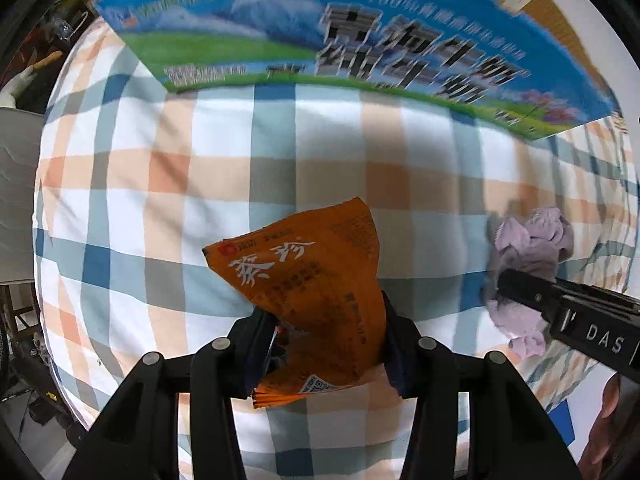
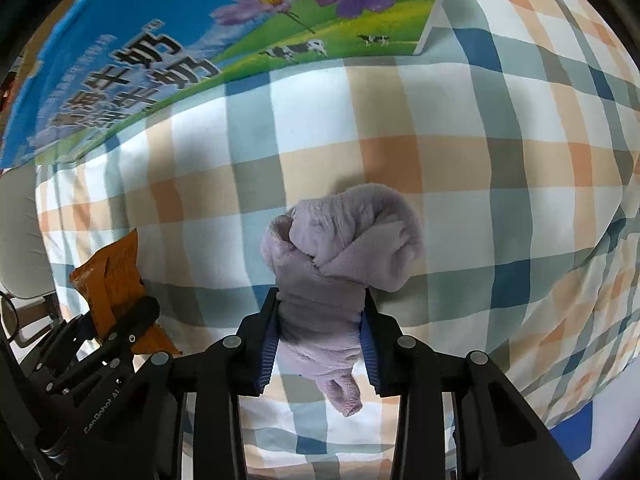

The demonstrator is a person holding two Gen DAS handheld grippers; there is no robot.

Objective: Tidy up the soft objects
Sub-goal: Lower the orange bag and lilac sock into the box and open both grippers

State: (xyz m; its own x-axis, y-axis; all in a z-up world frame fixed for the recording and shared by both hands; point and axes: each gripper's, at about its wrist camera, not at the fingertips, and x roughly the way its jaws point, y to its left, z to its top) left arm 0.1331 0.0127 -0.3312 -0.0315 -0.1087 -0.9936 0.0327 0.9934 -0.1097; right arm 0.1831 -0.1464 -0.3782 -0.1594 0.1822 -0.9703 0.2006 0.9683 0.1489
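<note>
A checked cloth [image 1: 240,168] in blue, orange and white covers the soft surface. A big blue box [image 2: 168,40] with cows and flowers on it stands at the far side. The left gripper [image 1: 324,320] is closed tight on an orange packet [image 1: 316,280], held up above the cloth. Beside it, the right gripper [image 2: 320,320] squeezes a fluffy purple sock [image 2: 344,248], which bulges out past the fingers and hangs down below them.
</note>
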